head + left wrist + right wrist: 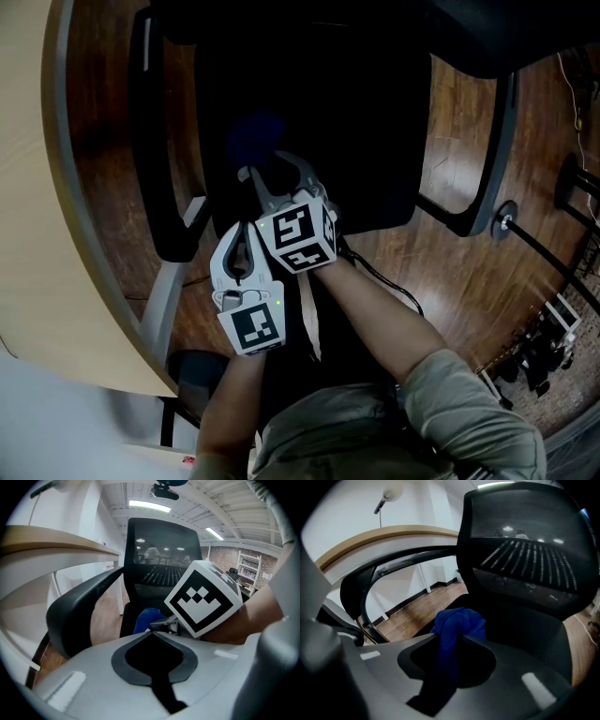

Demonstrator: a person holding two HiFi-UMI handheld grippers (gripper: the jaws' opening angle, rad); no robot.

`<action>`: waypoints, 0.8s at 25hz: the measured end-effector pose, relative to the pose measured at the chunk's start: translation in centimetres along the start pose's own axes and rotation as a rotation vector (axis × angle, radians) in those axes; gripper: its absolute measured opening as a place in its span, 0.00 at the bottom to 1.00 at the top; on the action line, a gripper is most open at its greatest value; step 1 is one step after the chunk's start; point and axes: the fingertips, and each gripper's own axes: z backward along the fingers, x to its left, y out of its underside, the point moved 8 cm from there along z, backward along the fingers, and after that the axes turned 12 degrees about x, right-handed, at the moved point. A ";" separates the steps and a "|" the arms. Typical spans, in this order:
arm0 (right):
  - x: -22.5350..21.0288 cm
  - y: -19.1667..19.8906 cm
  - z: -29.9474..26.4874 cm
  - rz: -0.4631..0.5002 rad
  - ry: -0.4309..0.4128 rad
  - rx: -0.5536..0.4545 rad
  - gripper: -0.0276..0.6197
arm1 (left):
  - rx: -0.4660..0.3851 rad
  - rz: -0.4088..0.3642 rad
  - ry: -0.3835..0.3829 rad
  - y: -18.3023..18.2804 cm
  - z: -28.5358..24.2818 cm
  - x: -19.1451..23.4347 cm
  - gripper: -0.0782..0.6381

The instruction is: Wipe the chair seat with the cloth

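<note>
I hold the blue cloth [458,620] clamped in R gripper [457,638] jaws, bunched fwd of the tips, over the chair seat [525,625] for wiping. L gripper [151,631] has jaws closed on nothing and is parked off the seat's front edge, clear of the stroke.

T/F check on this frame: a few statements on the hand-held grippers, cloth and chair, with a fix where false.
1. The right hand-held gripper is shut on the blue cloth. True.
2. The left hand-held gripper grips the cloth too. False: its jaws are together with nothing between them.
3. The cloth is spread flat on the chair seat. False: it is bunched up in the right gripper's jaws.
4. The chair has a mesh backrest. True.
</note>
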 end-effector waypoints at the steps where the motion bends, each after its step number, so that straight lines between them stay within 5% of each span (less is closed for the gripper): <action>1: -0.9 0.3 0.6 -0.023 0.019 -0.002 0.18 | -0.004 -0.017 0.013 -0.5 -0.2 -0.6 0.12; 20: -18.7 12.2 12.6 -0.519 0.371 -0.045 0.17 | -0.039 -0.355 0.292 -7.2 -5.1 -17.2 0.12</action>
